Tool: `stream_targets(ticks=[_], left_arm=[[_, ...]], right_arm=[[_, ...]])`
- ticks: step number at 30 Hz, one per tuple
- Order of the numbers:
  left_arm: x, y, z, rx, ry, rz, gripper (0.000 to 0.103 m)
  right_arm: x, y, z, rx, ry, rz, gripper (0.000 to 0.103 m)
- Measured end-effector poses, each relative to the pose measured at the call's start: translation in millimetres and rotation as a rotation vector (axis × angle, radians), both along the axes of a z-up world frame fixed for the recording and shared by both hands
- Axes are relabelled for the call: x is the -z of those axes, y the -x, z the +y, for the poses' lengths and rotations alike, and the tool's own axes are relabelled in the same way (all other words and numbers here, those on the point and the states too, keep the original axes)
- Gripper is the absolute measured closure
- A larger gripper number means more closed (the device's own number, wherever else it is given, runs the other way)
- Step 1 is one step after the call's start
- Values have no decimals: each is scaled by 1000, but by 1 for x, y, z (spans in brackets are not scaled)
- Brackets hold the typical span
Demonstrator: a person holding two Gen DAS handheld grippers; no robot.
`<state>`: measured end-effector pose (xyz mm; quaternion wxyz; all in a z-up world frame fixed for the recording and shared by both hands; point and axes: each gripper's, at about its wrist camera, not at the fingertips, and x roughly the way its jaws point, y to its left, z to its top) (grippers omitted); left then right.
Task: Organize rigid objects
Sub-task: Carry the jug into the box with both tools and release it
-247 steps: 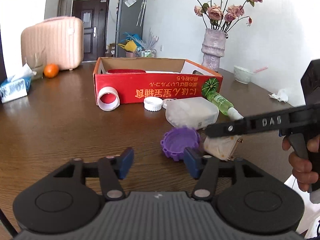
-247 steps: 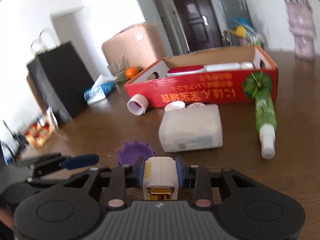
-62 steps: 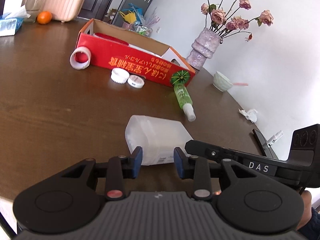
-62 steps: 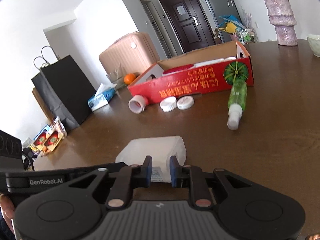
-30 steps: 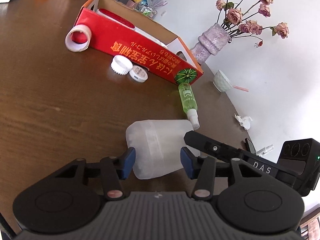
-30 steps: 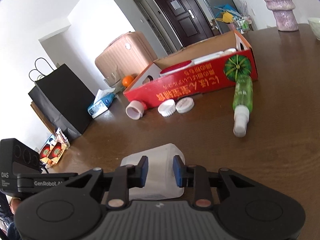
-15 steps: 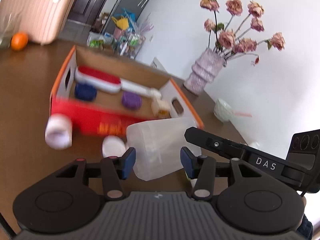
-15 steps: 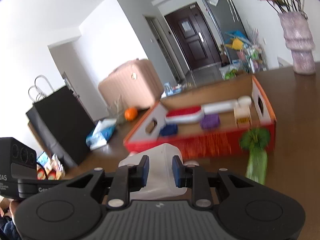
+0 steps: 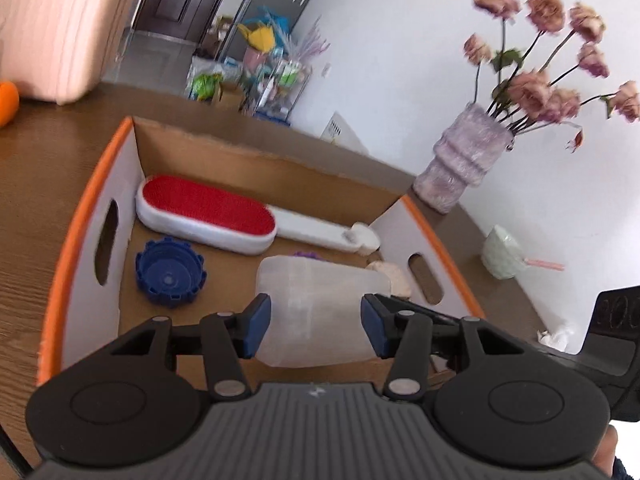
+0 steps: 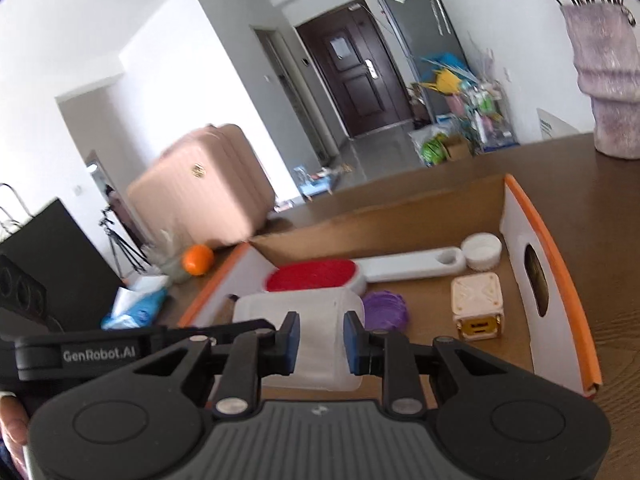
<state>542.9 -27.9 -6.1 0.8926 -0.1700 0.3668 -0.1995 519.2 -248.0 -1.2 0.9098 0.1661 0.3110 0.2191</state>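
A translucent white plastic container is held by both grippers above the inside of the red-and-orange cardboard box. My left gripper is shut on its wide sides. My right gripper is shut on its narrower end. Inside the box lie a red-and-white lint brush, a blue cap, a purple cap, a cream cube-shaped charger and a white cap.
The box sits on a brown wooden table. A vase of pink roses and a small cup stand to the right. An orange, a tissue pack and a pink suitcase are at the far left.
Both grippers have lifted the container off the table and carried it forward over the box. The box interior now fills both views.
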Motion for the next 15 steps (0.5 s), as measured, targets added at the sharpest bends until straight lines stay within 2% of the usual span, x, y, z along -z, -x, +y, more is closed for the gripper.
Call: stream_targets(ticks=[2,5,7,9,13,15], left_arm=[[7,0,2,8,14,16,51],[7,3,3,21,8,4,49],[3,7,5,18,-4,-16,48],[-5,14,10,3,-6,-44,42],[-24,42,21,-67,-113,-135,22],[-33,60,27,-85,-188,-177,18]], right_arm=[[13,-4,-1,5,9,50,80],[16,-2,5,2,39,41,80],[15,0,6,-6,22,45,80],[10,4,5,-3,23,41,80],[-9,27,-2,3,68,-6,80],[-20,45,-10,13,110,-42,80]])
